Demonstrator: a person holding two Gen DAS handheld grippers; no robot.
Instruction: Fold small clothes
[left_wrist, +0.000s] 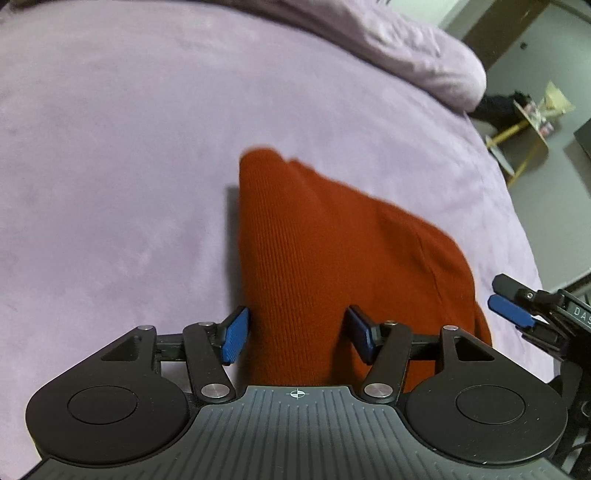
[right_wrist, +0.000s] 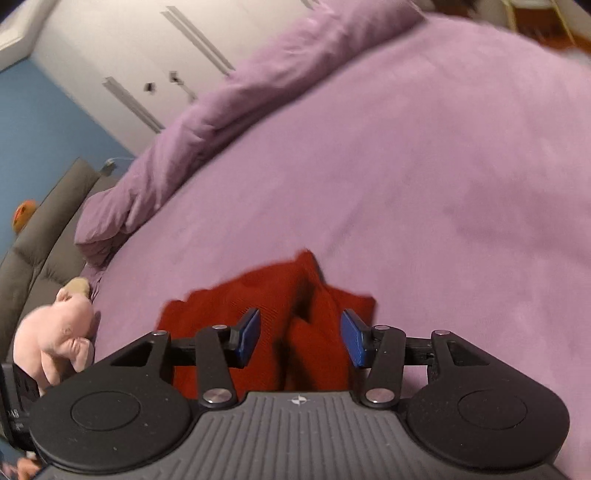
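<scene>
Purple bedspread (right_wrist: 406, 166), rumpled duvet (right_wrist: 229, 110) along far edge, blue wall (right_wrist: 40, 122), white wardrobe (right_wrist: 122, 48), grey headboard (right_wrist: 40, 229), pink plush (right_wrist: 55, 332), wooden stool (left_wrist: 532, 125)

The red garment (left_wrist: 332, 258) is a ribbed knit cloth, matt, lying on the bed's (left_wrist: 110, 166) soft, suede-like lilac sheet. Each claw (left_wrist: 297, 334) is matt black plastic with ridged blue pads (left_wrist: 236, 334) and shiny metal rivets (left_wrist: 214, 389).

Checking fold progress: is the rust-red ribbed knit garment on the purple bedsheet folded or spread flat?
Folded. The rust-red ribbed knit garment lies doubled, layered edges showing, on the purple bedsheet.
</scene>
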